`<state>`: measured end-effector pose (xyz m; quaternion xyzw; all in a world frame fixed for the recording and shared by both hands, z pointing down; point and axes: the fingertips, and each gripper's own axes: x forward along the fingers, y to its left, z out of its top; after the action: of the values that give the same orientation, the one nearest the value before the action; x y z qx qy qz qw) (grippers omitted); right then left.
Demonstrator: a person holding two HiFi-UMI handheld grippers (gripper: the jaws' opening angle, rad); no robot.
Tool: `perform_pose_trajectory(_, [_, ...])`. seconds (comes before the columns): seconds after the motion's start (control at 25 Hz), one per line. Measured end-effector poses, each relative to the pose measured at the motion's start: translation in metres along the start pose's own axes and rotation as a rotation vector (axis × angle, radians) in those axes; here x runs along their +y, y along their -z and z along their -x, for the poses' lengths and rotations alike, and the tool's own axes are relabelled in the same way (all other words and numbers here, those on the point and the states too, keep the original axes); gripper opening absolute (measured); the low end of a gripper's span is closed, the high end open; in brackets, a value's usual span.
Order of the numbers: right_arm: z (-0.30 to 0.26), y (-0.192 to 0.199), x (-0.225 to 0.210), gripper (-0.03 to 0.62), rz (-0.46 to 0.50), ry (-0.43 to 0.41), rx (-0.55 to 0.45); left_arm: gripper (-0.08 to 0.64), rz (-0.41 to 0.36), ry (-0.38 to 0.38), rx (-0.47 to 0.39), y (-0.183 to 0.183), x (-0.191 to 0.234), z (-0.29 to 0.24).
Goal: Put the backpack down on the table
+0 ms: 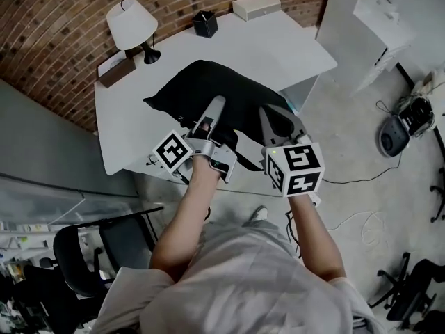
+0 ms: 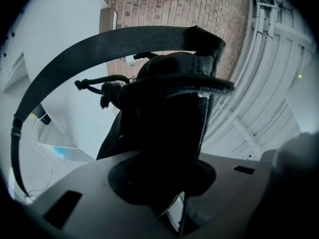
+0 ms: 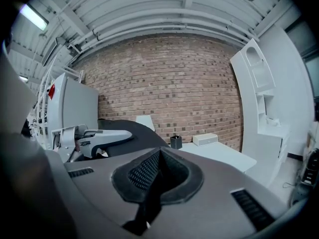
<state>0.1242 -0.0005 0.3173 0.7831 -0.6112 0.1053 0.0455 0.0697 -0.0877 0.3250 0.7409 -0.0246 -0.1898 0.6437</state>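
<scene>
A black backpack (image 1: 208, 89) is over the near half of the white table (image 1: 278, 47), its near end past the front edge. Whether its underside touches the top I cannot tell. My left gripper (image 1: 215, 107) is shut on a thick padded black part of the backpack (image 2: 169, 98), with a webbing strap (image 2: 99, 41) arching above. My right gripper (image 1: 270, 120) grips the near right side. In the right gripper view its jaws (image 3: 157, 176) are closed on a black mesh strap (image 3: 147, 171), with the left gripper (image 3: 99, 138) to the left.
At the table's far side stand a white lamp (image 1: 132, 23), a black pen cup (image 1: 205, 24), a white box (image 1: 256, 5) and a brown box (image 1: 117, 72). A black office chair (image 1: 90, 249) is at my left. Cables and a round device (image 1: 400, 127) lie on the floor at right.
</scene>
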Motion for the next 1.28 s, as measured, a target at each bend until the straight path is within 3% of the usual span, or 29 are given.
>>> perform_pose_trajectory(0.56, [-0.021,-0.005,-0.050,0.002,0.001,-0.077,-0.002,0.098,-0.014,0.034,-0.080,0.003,0.001,-0.059])
perform_pose_trajectory(1.28, [-0.134,-0.021,-0.075,0.002,0.050,-0.089,0.051,0.098,0.060,0.050,-0.156,-0.082,0.052,-0.127])
